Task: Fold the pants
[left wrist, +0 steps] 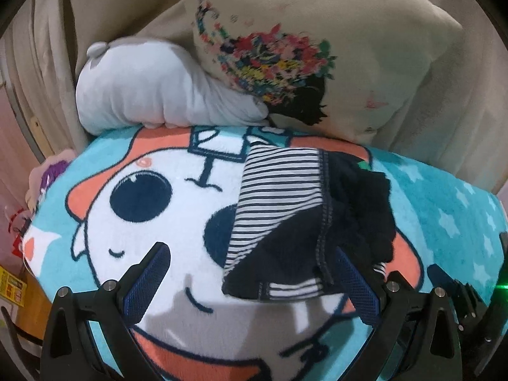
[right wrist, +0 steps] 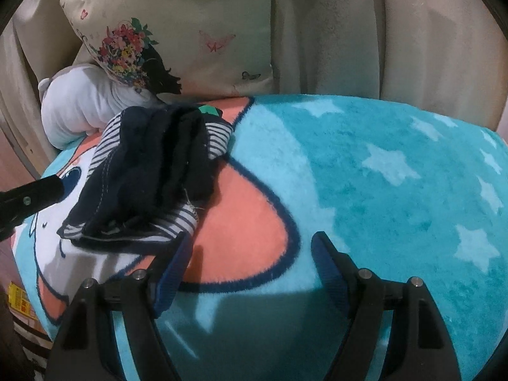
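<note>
Pants (left wrist: pixel 285 219) lie in a small bunched heap on the big cartoon blanket (left wrist: pixel 165 222), dark cloth mixed with striped lining. From my left camera the blanket fills most of the view, teal with stars toward 3 o'clock. A beige flower pillow (left wrist: pixel 317 47) sits at 12 o'clock, and a white plush toy (left wrist: pixel 152 95) at 10 o'clock, touching the blanket's far edge. My left gripper (left wrist: pixel 252 265) is spread wide, its right finger touching the heap's near edge, holding nothing. My right gripper (right wrist: pixel 250 247) is spread apart too, just beside the pants, which sit at 10 o'clock from it.
</note>
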Demonstrator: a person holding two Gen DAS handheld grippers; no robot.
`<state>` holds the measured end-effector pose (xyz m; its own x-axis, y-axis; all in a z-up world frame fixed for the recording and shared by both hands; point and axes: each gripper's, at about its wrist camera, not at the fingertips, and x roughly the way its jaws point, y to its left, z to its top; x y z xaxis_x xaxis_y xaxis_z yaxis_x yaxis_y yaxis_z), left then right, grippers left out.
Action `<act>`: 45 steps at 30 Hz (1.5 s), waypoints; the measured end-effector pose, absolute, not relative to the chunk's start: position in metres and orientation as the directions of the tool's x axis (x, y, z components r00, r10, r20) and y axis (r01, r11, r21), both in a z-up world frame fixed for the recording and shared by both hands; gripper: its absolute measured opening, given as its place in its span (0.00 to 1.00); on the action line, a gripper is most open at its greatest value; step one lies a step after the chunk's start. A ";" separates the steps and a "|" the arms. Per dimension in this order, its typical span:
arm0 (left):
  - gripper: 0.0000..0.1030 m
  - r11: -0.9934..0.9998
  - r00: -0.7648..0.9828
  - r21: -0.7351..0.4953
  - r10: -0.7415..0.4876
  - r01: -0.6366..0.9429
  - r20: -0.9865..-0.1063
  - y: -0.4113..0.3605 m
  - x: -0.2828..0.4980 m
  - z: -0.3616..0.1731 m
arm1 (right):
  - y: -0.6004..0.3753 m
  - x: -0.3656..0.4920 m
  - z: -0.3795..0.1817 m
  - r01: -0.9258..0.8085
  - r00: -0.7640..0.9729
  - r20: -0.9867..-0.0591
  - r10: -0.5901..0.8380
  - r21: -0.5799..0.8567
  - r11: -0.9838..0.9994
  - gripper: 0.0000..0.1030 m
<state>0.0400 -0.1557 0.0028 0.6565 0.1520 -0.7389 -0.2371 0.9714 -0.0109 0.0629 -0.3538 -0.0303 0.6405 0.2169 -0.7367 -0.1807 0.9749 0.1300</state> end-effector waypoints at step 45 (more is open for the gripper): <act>0.99 0.995 0.733 0.004 0.078 -0.103 -0.676 -0.074 -0.033 0.013 | -0.272 -0.028 0.000 -0.039 0.766 -0.642 0.033 0.004 0.999 0.75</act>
